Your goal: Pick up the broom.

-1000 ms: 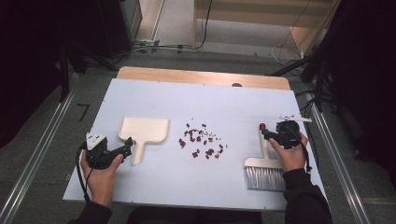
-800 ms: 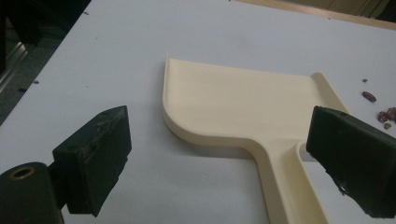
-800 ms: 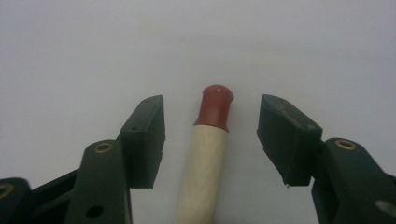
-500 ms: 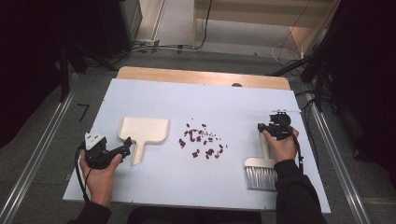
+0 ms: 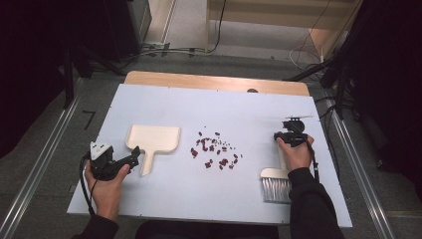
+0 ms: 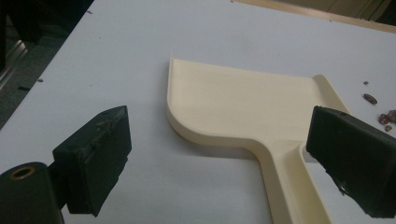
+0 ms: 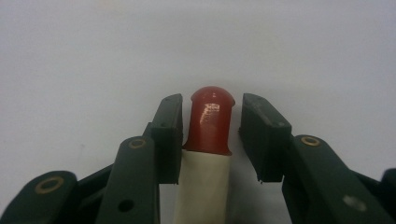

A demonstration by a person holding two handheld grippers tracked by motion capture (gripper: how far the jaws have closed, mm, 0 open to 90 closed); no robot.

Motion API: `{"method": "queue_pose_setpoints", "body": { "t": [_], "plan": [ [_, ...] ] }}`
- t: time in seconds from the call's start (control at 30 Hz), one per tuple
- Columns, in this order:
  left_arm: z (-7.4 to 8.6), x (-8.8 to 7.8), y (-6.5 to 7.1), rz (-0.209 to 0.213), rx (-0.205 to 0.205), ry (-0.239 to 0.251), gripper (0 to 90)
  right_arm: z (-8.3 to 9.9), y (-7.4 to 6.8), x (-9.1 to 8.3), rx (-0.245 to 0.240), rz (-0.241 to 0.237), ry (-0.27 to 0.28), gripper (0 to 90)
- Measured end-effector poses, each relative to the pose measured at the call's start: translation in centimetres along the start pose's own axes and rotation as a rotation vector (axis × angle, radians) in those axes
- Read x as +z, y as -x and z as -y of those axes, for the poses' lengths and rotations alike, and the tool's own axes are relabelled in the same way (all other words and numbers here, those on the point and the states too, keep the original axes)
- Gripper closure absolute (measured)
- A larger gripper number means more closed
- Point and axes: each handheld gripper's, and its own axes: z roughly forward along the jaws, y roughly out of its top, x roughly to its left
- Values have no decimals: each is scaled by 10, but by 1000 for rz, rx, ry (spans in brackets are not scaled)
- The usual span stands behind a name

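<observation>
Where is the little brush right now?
In the high view, the brush lies at the table's right near side, right of the red crumbs, its handle between the right gripper's jaws.

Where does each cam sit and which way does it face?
High view: above the person's side, facing forward and down on the table; both forearms, left gripper, right gripper.
Left gripper view: on the left gripper, looking over the dustpan; its two jaws, wide apart.
Right gripper view: on the right gripper, looking along the brush handle; jaws flank it.
Shared: the high and left gripper views both show dustpan and red crumbs.
</observation>
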Motion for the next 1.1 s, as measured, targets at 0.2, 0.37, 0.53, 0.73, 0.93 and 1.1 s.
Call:
{"method": "queue_pose_setpoints", "body": {
  "t": [0.2, 0.37, 0.53, 0.73, 0.93, 1.1],
  "plan": [
    [0, 0, 1, 2, 0, 1, 74, 0, 0, -1, 0, 4, -4, 619],
    [0, 0, 1, 4, 2, 0, 74, 0, -1, -1, 8, -3, -6, 626],
    [0, 0, 2, 6, 2, 0, 74, 0, -5, -4, 6, -12, 10, 636],
    [1, 1, 6, 13, 7, 0, 75, 0, -10, -13, -5, -22, 41, 648],
    [1, 1, 14, 32, 19, 0, 75, -3, -19, -23, -21, -36, 77, 671],
    [2, 2, 18, 41, 21, 1, 75, -5, -24, -30, -53, -25, 107, 675]
  ]
}}
